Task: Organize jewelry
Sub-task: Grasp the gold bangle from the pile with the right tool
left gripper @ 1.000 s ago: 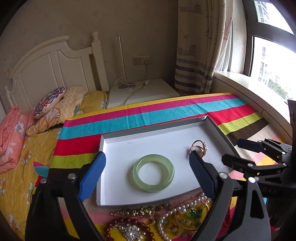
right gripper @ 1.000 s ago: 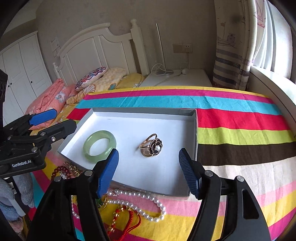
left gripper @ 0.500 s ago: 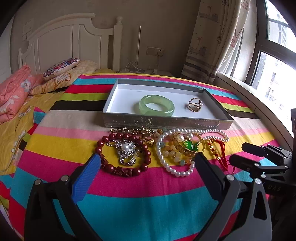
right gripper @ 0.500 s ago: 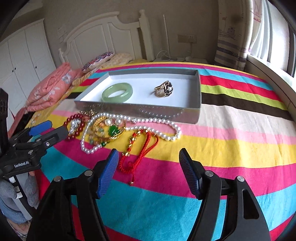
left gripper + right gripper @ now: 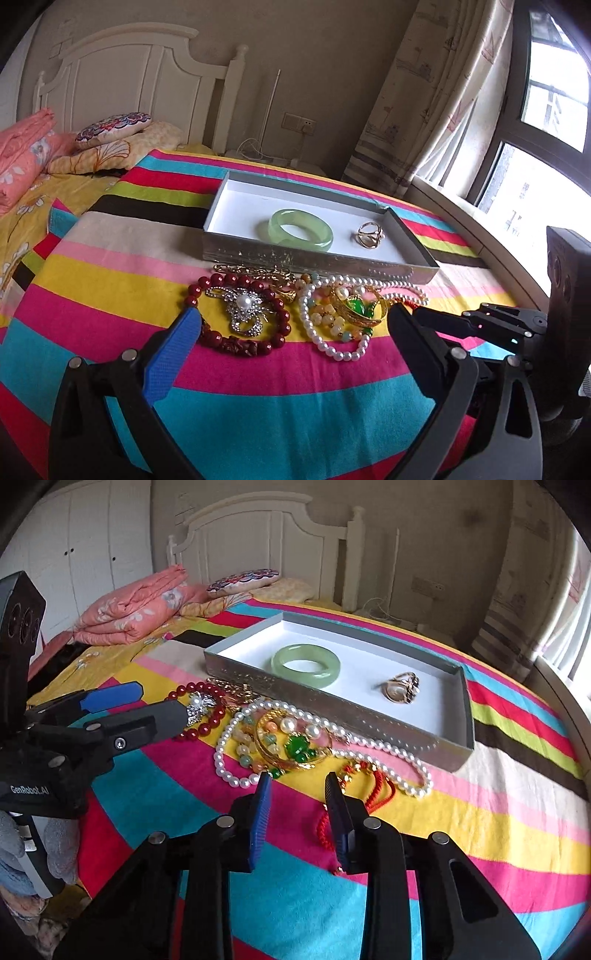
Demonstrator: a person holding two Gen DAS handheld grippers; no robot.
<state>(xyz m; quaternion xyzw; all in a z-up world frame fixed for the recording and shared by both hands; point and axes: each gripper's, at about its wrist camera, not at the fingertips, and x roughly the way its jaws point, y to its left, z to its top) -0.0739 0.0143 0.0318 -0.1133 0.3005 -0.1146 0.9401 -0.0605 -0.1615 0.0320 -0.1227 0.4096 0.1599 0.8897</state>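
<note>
1. A shallow grey box [image 5: 317, 260] with a white floor sits on a bed covered by a striped cloth [image 5: 258, 373] in pink, yellow, turquoise and red.
2. Inside the box lie two pieces, apart from each other – a pale green bangle [image 5: 301, 229] flat near the middle and a gold ring [image 5: 370, 232] toward the window end.
3. The rest of the jewelry is heaped on the cloth just in front of the box's near wall: a dark red bead bracelet [image 5: 242, 314] ringed around a sparkling brooch [image 5: 244, 308] with a pearl at its centre, a long pearl necklace [image 5: 369, 744] looping round a gold bangle [image 5: 295, 744] set with a green stone, and a red cord [image 5: 373, 794] at the window-side edge of the heap.
4. The left gripper [image 5: 291, 326] hangs over the near side of the heap with its fingers spread wide, the blue pad above the red beads, nothing between them.
5. The right gripper [image 5: 297, 782] points down at the cloth just short of the pearls – its fingers have just been closing and now stand narrow, with only bare cloth in the gap; the right-hand tip is beside the red cord.
6. A gloved hand [image 5: 40, 849] grips the left gripper's handle at the frame's edge.
</note>
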